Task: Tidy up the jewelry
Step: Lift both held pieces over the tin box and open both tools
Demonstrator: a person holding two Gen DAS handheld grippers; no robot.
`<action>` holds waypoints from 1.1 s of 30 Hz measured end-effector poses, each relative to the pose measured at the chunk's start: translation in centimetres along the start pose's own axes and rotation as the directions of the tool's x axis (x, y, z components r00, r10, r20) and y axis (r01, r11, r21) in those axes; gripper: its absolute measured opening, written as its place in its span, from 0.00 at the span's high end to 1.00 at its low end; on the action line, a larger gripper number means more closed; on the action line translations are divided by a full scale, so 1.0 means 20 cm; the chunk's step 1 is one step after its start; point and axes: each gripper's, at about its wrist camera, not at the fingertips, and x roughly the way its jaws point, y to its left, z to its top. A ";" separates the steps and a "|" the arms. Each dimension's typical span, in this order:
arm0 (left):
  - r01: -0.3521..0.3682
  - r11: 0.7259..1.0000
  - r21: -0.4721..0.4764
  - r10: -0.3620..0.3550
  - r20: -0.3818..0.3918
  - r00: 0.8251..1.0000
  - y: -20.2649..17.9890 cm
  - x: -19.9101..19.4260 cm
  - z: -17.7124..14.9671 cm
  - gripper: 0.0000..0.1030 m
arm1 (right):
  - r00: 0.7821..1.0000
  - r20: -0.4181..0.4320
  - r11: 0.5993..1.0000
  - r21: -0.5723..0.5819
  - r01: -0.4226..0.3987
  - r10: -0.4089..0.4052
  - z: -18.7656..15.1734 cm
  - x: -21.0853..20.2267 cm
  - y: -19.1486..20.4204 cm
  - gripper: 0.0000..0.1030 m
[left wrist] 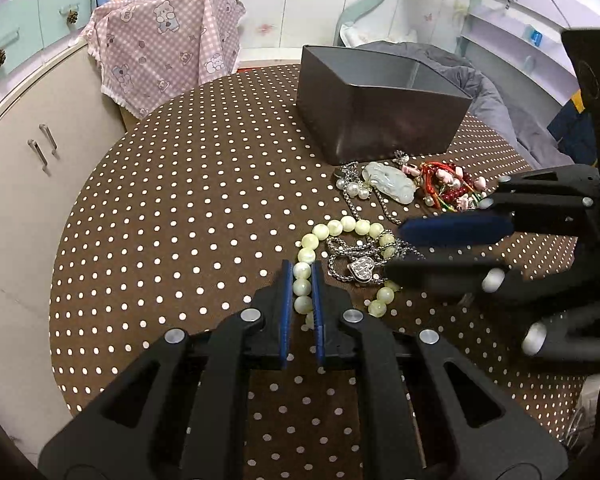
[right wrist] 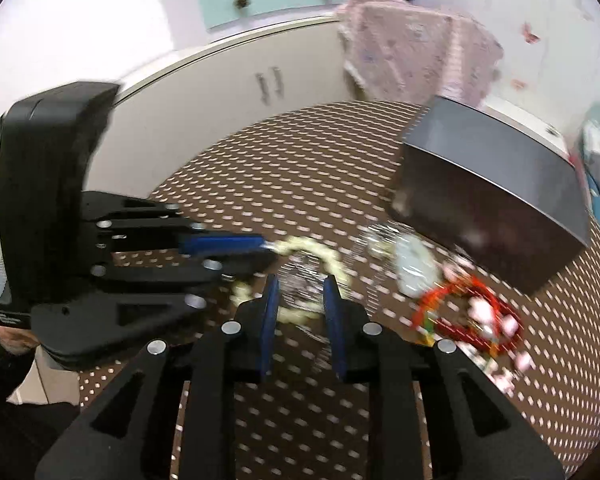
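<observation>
A pale green bead bracelet (left wrist: 342,236) lies on the brown polka-dot tablecloth (left wrist: 180,220). My left gripper (left wrist: 302,266) is shut on the bracelet's beads at table level. A silver chain with a heart pendant (left wrist: 360,270) lies inside the bracelet loop. My right gripper (left wrist: 396,250) comes in from the right, open, its jaws over that chain; in the blurred right wrist view the right gripper (right wrist: 298,286) frames the chain (right wrist: 300,280). A jade pendant (left wrist: 390,182), a pearl chain (left wrist: 356,188) and red and pink bracelets (left wrist: 452,188) lie by the grey box (left wrist: 380,104).
The open grey box stands at the table's far side. A pink checked cloth (left wrist: 164,48) hangs over something behind the table. White cabinets (left wrist: 28,152) stand on the left, and a grey garment (left wrist: 500,100) lies behind the box on the right.
</observation>
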 end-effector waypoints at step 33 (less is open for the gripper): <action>0.020 0.988 0.151 -0.066 0.308 0.949 -0.14 -0.58 0.58 0.91 | 0.865 0.500 0.993 0.118 -0.019 -0.043 0.32 -1.00 -0.26 0.87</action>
